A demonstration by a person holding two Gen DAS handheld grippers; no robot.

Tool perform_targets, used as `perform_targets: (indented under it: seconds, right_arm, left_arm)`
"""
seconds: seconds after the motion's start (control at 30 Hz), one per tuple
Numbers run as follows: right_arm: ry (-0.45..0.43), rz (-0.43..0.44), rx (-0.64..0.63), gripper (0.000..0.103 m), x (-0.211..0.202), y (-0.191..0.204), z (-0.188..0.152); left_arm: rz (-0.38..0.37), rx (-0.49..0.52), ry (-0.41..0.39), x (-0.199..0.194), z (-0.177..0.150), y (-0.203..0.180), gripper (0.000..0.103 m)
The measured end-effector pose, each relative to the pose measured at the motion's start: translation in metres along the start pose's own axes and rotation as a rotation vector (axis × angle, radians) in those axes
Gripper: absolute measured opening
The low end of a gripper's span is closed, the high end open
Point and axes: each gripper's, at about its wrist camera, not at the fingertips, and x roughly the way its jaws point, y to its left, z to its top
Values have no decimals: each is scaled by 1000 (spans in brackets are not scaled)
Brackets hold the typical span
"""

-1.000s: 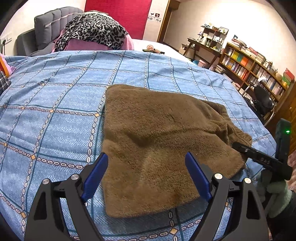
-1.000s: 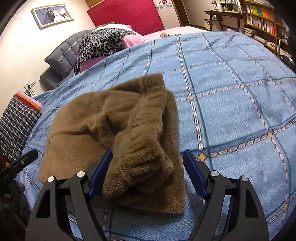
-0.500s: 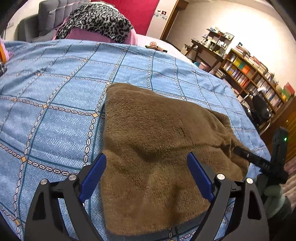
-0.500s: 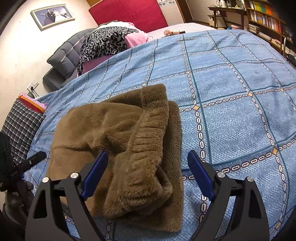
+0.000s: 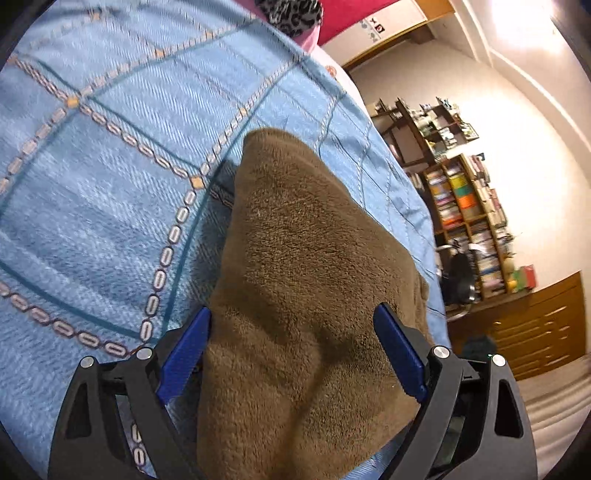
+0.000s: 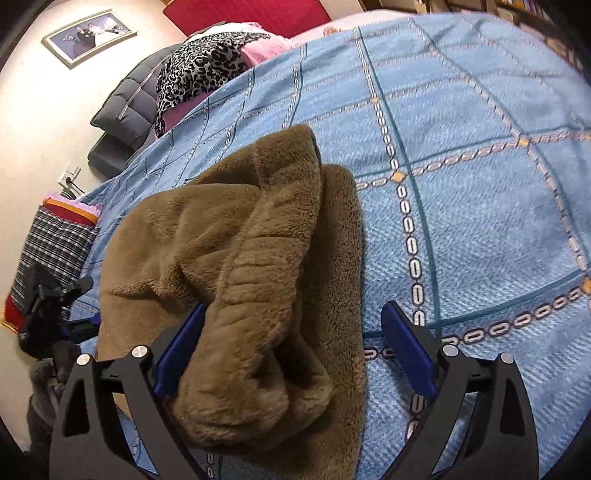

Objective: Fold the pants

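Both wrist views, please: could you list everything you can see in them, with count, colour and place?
pants: one, brown fleece, lying bunched on the bed between both grippers
bedspread: one, blue with a chain-pattern grid, under the pants
leopard-print cloth: one, black and white, at the head of the bed
pink pillow: one, beside the leopard-print cloth
grey cushion: one, dark grey, against the wall
framed photo: one, on the wall
plaid fabric: one, dark checked, at the bed's left edge
bookshelf: one, wooden, full of books, by the far wall
left gripper: black with blue pads, open around the pants
right gripper: black with blue pads, open over the bunched end
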Motion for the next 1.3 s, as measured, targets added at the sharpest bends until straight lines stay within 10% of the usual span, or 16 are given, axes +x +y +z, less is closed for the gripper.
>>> perform_targets:
  seconds: [0.53, 0.73, 1.0, 1.3]
  right_arm:
    - [117, 161, 15, 97, 26, 4, 7]
    - [111, 188, 33, 95, 25, -3, 9]
    - [85, 219, 38, 63, 11, -9, 6]
    - [4, 234, 6, 50, -23, 0, 11]
  left_arm:
    - [-234, -15, 165, 28, 22, 9, 96]
    - [-211, -6, 205, 41, 23, 8, 97]
    - [-185, 57, 219, 45, 18, -9, 56]
    - [-178, 144, 145, 26, 18, -39, 40]
